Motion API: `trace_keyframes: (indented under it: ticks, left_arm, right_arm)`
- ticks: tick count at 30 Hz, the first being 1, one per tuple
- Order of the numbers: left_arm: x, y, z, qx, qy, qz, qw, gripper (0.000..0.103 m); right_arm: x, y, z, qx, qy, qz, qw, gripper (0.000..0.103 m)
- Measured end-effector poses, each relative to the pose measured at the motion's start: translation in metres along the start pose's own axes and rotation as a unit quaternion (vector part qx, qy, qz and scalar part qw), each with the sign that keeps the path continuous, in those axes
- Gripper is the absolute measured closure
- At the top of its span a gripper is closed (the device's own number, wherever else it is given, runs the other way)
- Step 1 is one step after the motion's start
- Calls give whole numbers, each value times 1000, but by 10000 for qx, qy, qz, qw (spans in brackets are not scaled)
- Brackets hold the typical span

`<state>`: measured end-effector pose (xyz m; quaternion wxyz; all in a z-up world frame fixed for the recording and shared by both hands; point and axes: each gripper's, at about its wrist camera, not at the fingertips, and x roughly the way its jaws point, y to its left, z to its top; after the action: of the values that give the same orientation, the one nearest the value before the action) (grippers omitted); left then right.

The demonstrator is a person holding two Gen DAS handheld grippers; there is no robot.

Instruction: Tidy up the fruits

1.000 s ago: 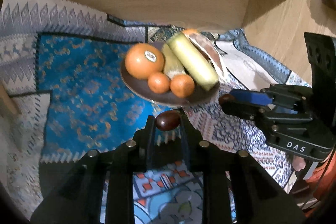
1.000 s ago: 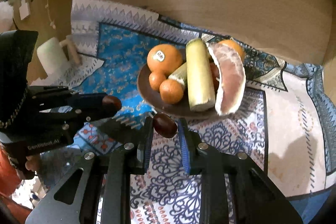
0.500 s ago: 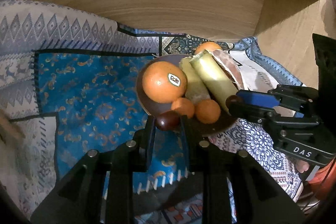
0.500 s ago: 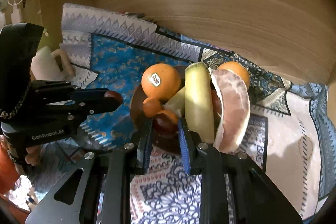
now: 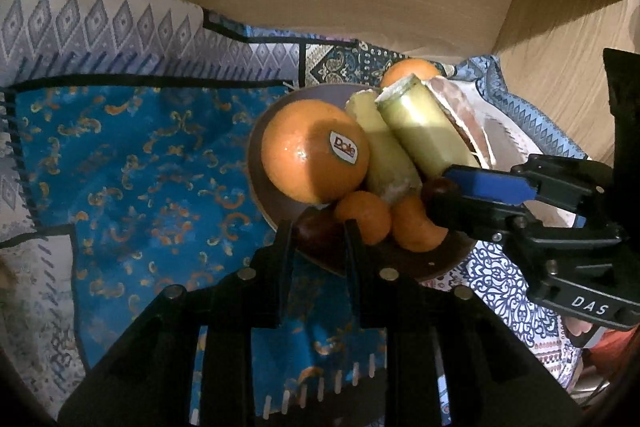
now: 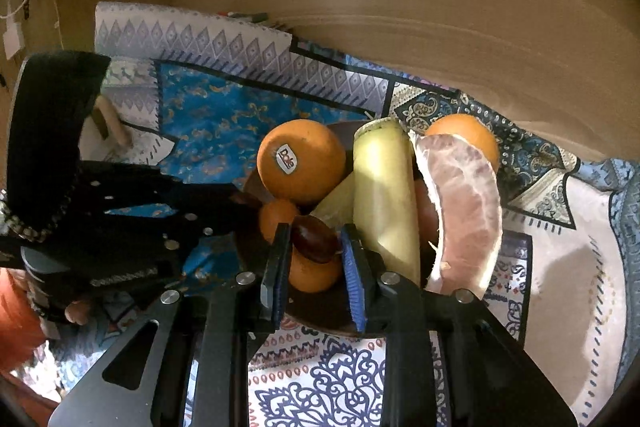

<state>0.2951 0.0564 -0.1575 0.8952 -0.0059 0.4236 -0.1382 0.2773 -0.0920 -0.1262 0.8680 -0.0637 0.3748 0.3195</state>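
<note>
A brown plate (image 5: 256, 163) holds a big orange with a Dole sticker (image 5: 314, 151), small oranges (image 5: 362, 217), pale green stalks (image 5: 424, 131) and a pomelo segment (image 6: 464, 203). My left gripper (image 5: 318, 237) is shut on a dark brown date (image 5: 316, 231) over the plate's near rim. My right gripper (image 6: 314, 239) is shut on another dark date (image 6: 314, 233), over the small oranges on the plate (image 6: 320, 311). The right gripper also shows in the left wrist view (image 5: 438, 193).
Patterned blue and white cloths (image 5: 152, 167) cover the table. A wooden wall (image 6: 400, 15) with paper notes rises right behind the plate. The left gripper's body (image 6: 120, 219) is close to the plate's left side. A white cup (image 6: 102, 125) stands at far left.
Both grippers have moved forward with their dates, from above the cloth in front of the plate to over the plate.
</note>
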Motion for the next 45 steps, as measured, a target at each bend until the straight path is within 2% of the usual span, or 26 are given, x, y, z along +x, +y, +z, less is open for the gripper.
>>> trace_keyframes:
  ticks: [10,15,17,22,26,31,36,39,43,45]
  left_arm:
    - [0,2,-2,-67,-3,-7,10000,69]
    - [-12,-2,-5,-86,-128,24,9999,68]
    - [-24,-4,-4,-125,-292,108,9994,68]
    - [-69,-15,-2,-123,-914,379,9950,68]
    - [-116,-30,-3,-126,-1510,535,9870,68]
    - [-174,-59,-12,-56,-2283,787,9704,68]
    - [-213,-84,-27,-23,-2681,853,9596,68]
    - [-232,-96,-36,-44,-2863,880,9541,61]
    - [-257,-112,-51,-22,-3117,960,9453,46]
    - [-267,-118,-57,-11,-3231,1030,9407,43]
  right_arm:
    - [3,3,0,-21,83,-33,10000,75]
    - [-9,2,3,26,-83,-93,9999,71]
    - [-20,3,5,42,-256,-166,9995,67]
    - [-56,4,8,75,-731,-318,9968,66]
    - [-94,8,9,86,-1195,-441,9918,66]
    - [-145,19,6,26,-1770,-614,9823,64]
    - [-198,33,-7,3,-2369,-714,9689,61]
    - [-221,42,-17,-41,-2621,-772,9619,57]
    - [-240,52,-28,-47,-2856,-841,9546,51]
    - [-247,55,-32,-35,-2953,-859,9515,45]
